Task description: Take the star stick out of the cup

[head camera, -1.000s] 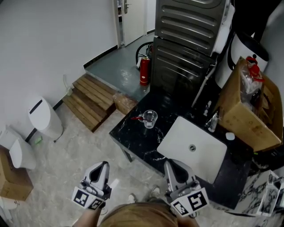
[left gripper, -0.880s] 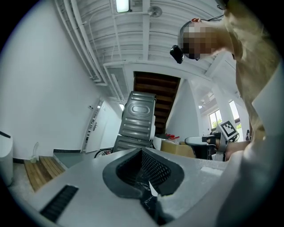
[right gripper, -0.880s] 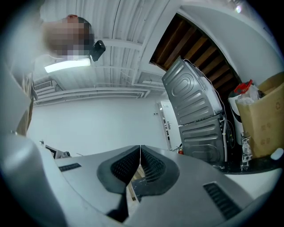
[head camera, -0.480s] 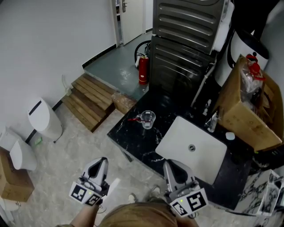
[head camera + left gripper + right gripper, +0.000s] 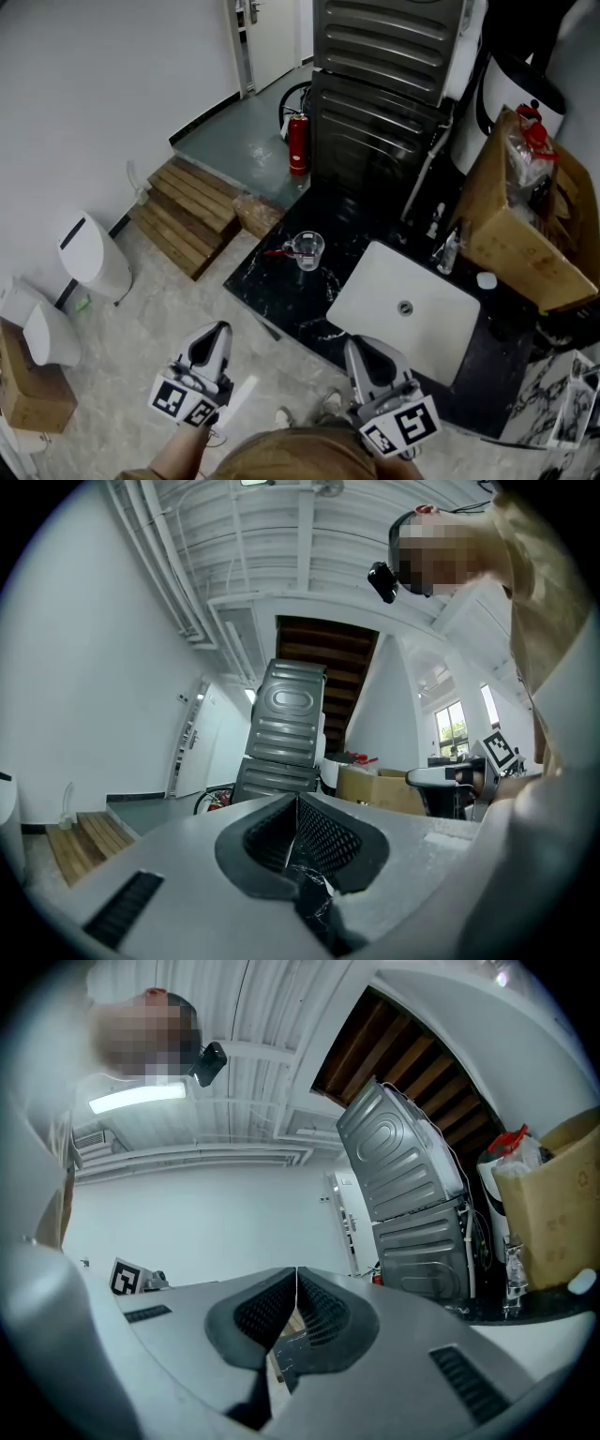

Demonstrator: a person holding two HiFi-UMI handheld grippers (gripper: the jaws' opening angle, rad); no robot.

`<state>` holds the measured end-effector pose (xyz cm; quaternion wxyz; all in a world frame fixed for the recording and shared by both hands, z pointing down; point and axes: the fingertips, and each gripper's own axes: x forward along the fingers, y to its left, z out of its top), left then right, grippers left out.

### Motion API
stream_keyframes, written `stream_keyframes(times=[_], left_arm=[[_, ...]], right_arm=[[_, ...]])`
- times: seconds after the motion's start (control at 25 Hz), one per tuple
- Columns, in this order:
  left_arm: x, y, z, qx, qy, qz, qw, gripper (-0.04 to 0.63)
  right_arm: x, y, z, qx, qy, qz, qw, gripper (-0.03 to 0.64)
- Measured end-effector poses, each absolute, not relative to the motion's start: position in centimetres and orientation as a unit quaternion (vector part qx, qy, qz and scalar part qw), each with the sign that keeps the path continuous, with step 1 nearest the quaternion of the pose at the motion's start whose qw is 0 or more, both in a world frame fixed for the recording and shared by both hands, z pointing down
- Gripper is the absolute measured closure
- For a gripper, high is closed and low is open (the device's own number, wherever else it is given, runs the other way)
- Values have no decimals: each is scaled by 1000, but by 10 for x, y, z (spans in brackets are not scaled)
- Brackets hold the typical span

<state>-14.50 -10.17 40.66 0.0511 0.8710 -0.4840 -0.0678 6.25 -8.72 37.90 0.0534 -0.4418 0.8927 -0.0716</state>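
Clear glass cup (image 5: pixel 307 249) stands upright on the black, white-veined marble desk (image 5: pixel 267 286), near its far-left corner. Star stick (image 5: pixel 278 251): thin, red, sits in the cup and leans out over its left rim. The star shape is too small to make out. Right of the cup, a flat white rectangular sink (image 5: pixel 380 281) w/ rounded corners and a small round drain is set into the desk.

Left claw (image 5: pixel 217 331) is low in the head view, over the pale speckled stone floor (image 5: pixel 141 319), well apart from desk and cup. Smooth grey shell, marker cube at the back. In the left gripper view its black mesh-textured pads (image 5: pixel 323 836) are pressed together, nothing btwn them.

Right claw (image 5: pixel 359 345) shows against the desk's near edge, below the sink, also well apart from the cup. Its pads (image 5: pixel 321 1312) meet at the tip, empty too.

Behind the desk: a grey ribbed sheet-metal appliance (image 5: pixel 384 56) and a red cylindrical fire extinguisher (image 5: pixel 297 145). Slatted wooden steps (image 5: pixel 187 211) lie to the left. A brown cardboard box (image 5: pixel 520 239) sits at the desk's right end.
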Motion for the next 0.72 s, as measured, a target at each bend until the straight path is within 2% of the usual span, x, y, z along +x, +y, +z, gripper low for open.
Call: stream_keyframes(times=[0.72], left_arm=[[-143, -127, 421, 872, -483, -45, 60, 594]], right_arm=[[71, -94, 383, -450, 889, -73, 47, 615]])
